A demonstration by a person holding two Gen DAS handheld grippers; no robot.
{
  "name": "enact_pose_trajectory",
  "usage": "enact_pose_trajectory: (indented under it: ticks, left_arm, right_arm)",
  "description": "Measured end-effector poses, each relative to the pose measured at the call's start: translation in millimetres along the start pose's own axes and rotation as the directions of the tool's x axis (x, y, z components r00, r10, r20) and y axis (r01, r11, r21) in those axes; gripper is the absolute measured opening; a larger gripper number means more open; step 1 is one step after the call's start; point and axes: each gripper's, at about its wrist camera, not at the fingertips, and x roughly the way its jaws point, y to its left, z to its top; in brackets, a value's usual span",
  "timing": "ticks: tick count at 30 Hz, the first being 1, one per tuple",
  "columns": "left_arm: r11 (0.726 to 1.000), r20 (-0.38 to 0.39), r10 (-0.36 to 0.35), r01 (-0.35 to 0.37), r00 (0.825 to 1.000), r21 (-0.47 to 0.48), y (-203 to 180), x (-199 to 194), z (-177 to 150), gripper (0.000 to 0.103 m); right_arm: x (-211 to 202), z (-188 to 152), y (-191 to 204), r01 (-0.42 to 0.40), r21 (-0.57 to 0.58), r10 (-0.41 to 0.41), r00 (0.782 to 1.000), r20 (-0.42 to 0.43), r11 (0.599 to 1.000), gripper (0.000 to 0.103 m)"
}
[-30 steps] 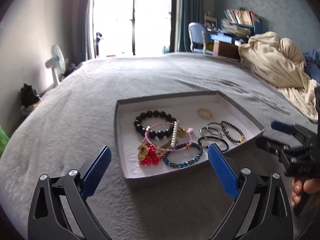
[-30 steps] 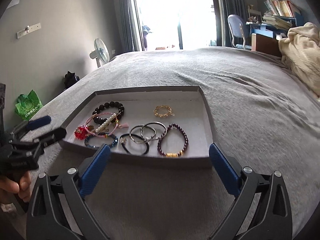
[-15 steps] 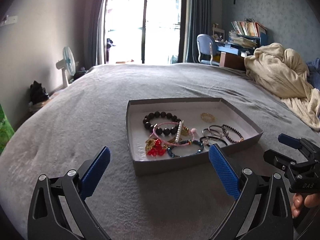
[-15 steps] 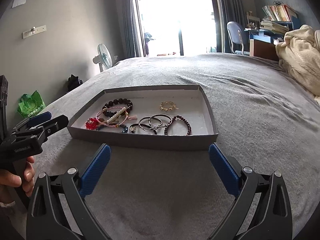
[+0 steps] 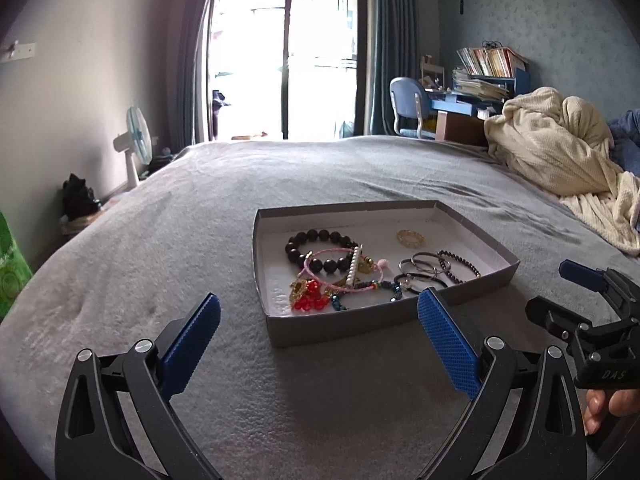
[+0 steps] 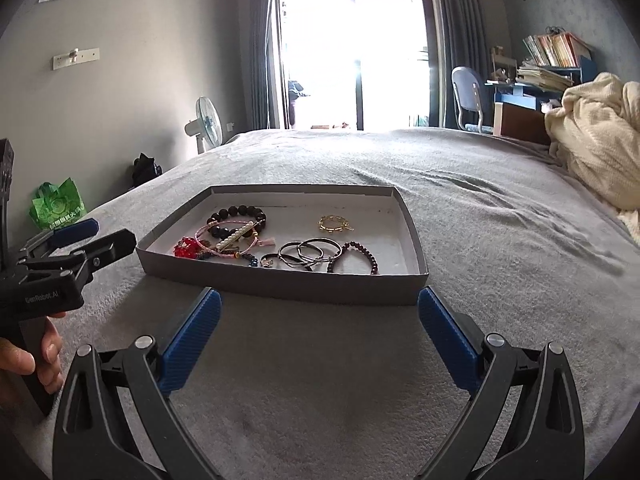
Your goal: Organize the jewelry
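A: What lies around you, largest first?

B: The grey bed [image 5: 200,240] fills both views. A cream blanket [image 5: 560,160] is heaped at its far right, well apart from the tray. Beyond the bed stand the bright balcony door [image 6: 352,60], a white fan [image 6: 206,122] by the left wall, and a desk with a blue chair [image 5: 408,108] and stacked books.

A: Where is the jewelry?

B: In the shallow grey tray [image 6: 280,280] on the bed, just ahead of both grippers. At its left, a black bead bracelet [image 5: 316,250], a pink cord bracelet and a red bead piece [image 5: 308,300] overlap in 1 tangle. The gold ring-shaped piece [image 6: 334,223] lies alone. At the right, thin dark bangles [image 6: 306,254] touch a dark red bead bracelet [image 6: 354,258].

A: And the grippers?

B: Your left gripper [image 5: 320,328] and right gripper [image 6: 320,320] both stand wide, holding nothing, short of the tray.

A: What is obscured?

B: The tray's near wall hides the front edge of the tangle; how many pieces it holds cannot be told.
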Motion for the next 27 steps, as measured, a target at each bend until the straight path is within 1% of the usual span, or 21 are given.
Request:
enact_pose_trajectory:
  ticks: [5,11,27]
  left_arm:
    - [1.0,0.014,0.0,0.0,1.0,0.002,-0.4,-3.4,0.4,0.098]
    - [1.0,0.005,0.012,-0.012,1.0,0.0,-0.1,-2.5,0.2,0.098]
    - [1.0,0.003,0.015,-0.015,1.0,0.003,-0.2,-1.6,0.6,0.098]
  right_arm:
    - [1.7,0.3,-1.0,0.002,0.002,-0.002,1.0,-0.004,1.0,0.097]
    - [2.7,0.1,-2.4,0.004,0.007,-0.004,1.0,-0.006,1.0,0.097]
    - [3.4,-1.0,-2.9,0.003,0.017,-0.003,1.0,-0.011,1.0,0.098]
